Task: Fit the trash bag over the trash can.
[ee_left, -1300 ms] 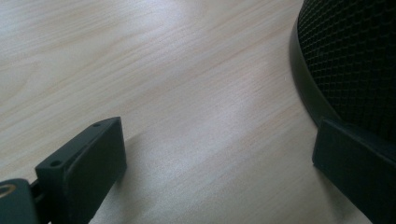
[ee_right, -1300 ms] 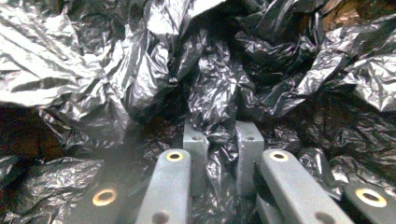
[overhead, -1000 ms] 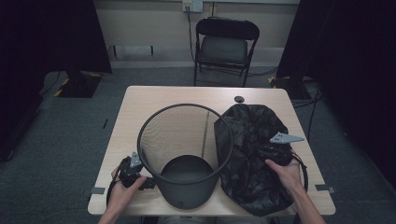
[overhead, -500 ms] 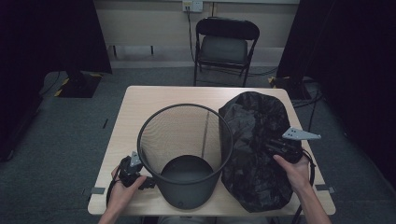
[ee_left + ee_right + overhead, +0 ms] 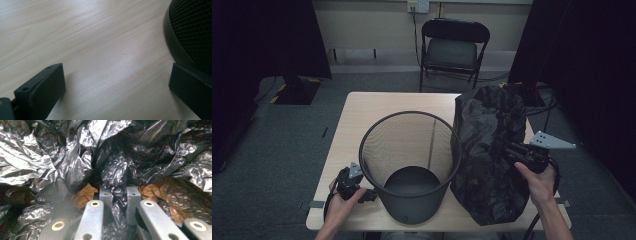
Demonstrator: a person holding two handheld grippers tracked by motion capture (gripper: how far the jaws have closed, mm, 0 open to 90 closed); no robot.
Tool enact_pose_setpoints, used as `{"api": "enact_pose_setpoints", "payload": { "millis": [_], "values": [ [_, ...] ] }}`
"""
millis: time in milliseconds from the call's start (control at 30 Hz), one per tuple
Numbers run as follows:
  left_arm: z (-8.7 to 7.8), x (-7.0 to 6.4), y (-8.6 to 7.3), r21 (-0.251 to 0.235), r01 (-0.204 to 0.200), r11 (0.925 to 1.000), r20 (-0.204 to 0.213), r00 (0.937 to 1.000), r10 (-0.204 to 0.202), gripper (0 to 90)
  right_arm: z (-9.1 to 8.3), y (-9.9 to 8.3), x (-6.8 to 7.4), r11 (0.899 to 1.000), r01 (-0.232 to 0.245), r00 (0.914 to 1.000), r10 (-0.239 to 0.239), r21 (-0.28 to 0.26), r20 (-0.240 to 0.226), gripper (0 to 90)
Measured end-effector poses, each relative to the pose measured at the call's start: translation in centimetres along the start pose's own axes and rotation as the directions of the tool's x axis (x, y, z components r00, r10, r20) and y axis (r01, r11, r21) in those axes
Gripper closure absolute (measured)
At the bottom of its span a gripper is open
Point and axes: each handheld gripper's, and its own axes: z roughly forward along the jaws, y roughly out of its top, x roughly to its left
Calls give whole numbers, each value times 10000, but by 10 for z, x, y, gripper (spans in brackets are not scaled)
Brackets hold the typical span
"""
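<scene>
A black mesh bin (image 5: pixel 411 167) is stood upright at the near middle of the tabletop (image 5: pixel 362 107), its mouth open upward. A black bag (image 5: pixel 490 150) is held raised at the right of the bin, touching the bin's right side, with its lower end on the near right of the tabletop.

The right gripper (image 5: pixel 513 150) is positioned at the right side of the bag; in the right gripper view its fingers (image 5: pixel 106 195) are clamped together on a fold of the bag (image 5: pixel 75 157).

The left gripper (image 5: pixel 364 192) is held low at the near left of the bin. In the left gripper view its fingers (image 5: pixel 47 87) are set wide apart above the tabletop (image 5: pixel 100 50), with nothing between them; one finger lies just beside the bin's base (image 5: pixel 175 47).
</scene>
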Motion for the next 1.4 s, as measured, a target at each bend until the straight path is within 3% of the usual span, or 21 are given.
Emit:
{"api": "enact_pose_setpoints", "payload": {
  "millis": [200, 367, 533, 767, 933, 1200, 1400],
  "values": [
    [0, 1, 0, 3, -42, 10000, 25, 10000, 42, 0, -15, 17, 0, 9974, 108, 9999, -105, -709, 41, 806],
    [0, 1, 0, 1, -39, 10000, 32, 10000, 39, 0, -32, 37, -1, 9870, 95, 9999, -112, -1604, -95, 806],
    [0, 0, 0, 6, -28, 10000, 31, 10000, 28, 0, -35, 53, 0, 9833, 188, 9995, -234, -1809, -230, 807],
    [0, 0, 0, -9, 30, 10000, 15, 10000, -30, 0, -30, 75, 11, 9778, -97, 9952, -111, -2095, -977, 807],
    [0, 0, 0, -9, 31, 10000, 16, 10000, -31, 0, -29, 94, 22, 9702, -85, 9891, -275, -2421, -1449, 807],
    [0, 0, 0, -8, 37, 10000, 17, 10000, -37, 0, -30, 121, 42, 9527, -139, 9714, -592, -3035, -2300, 807],
    [0, 0, 0, -9, 39, 10000, 19, 10000, -39, 0, -21, 135, 61, 9495, 33, 9605, -903, -3137, -2632, 807]
  ]
}}
